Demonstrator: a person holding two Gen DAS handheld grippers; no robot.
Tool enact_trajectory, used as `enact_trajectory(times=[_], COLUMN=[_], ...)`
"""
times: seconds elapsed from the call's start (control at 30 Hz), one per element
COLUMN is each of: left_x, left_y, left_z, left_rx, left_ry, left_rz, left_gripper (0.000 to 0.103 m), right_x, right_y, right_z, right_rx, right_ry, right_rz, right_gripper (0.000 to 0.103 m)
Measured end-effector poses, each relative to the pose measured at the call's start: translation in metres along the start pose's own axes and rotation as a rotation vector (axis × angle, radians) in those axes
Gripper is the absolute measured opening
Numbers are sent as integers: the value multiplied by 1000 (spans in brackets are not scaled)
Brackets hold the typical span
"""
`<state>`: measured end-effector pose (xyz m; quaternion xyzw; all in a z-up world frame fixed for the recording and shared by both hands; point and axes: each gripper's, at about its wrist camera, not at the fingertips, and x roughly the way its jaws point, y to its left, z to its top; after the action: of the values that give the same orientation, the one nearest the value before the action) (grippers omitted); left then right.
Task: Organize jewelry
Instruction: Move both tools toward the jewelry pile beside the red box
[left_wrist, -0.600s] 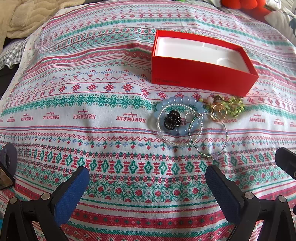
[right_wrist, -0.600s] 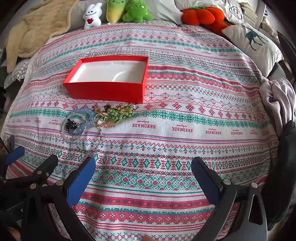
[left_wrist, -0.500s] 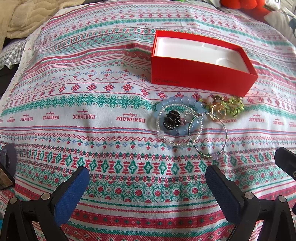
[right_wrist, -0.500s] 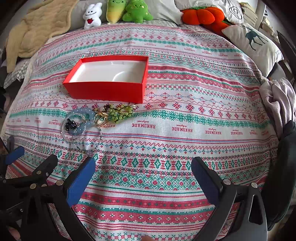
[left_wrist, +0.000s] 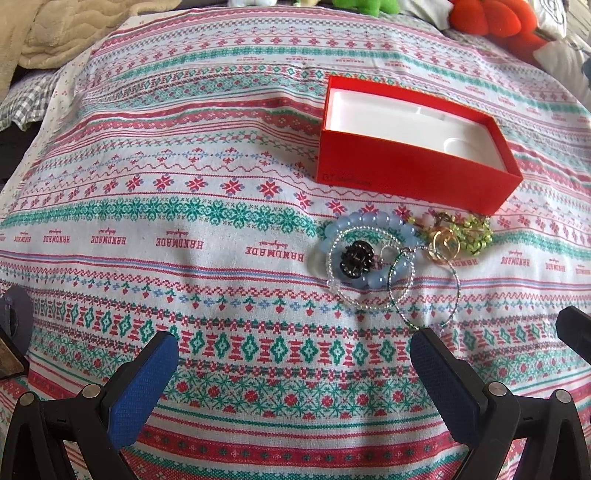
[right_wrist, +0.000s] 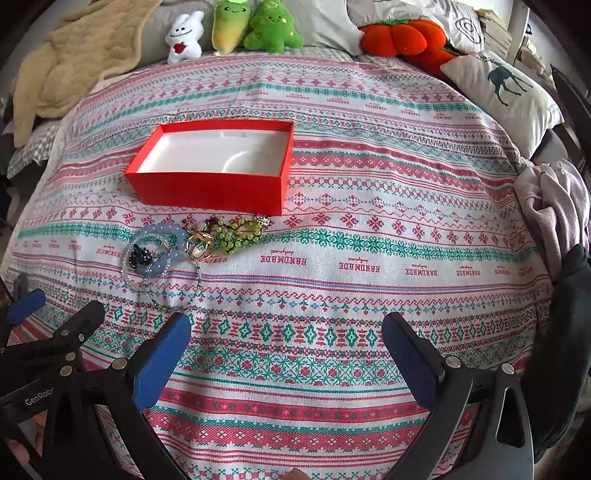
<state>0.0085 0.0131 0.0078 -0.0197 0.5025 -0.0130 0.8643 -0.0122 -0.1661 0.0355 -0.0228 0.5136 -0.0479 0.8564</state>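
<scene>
I'm looking across the bed's patterned cover (right_wrist: 369, 295) at the red box (right_wrist: 207, 195), sitting empty. The jewelry pile (left_wrist: 391, 254) is lying just in front of the box, ahead-right of my left tool (left_wrist: 295, 373), the nearer one, and far left of my right tool (right_wrist: 286, 352). Both are gaping apart, holding nothing.

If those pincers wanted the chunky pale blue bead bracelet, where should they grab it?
Probably the far-left arc of the pale blue bead bracelet, coming straight down from above with the jaws straddling the beads. It lies flat on the patterned cloth, and only that arc looks free: thin clear-bead rings and a black clip overlap the rest.
</scene>
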Motion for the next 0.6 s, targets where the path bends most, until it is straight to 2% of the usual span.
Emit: enact_trajectory(times=[0.27, 0.4, 0.6], left_x=[5, 7, 2], left_y=[7, 7, 20], left_z=[9, 14, 31], left_rx=[15, 54, 53], left_ry=[-7, 39, 75], left_rz=[-47, -95, -93], left_gripper=[103, 103, 103], right_x=[9, 17, 22], right_y=[-4, -7, 1], right_z=[7, 13, 16], right_rx=[-3, 9, -20], right_ry=[37, 77, 97], right_rz=[35, 73, 126], right_gripper=[103, 103, 103])
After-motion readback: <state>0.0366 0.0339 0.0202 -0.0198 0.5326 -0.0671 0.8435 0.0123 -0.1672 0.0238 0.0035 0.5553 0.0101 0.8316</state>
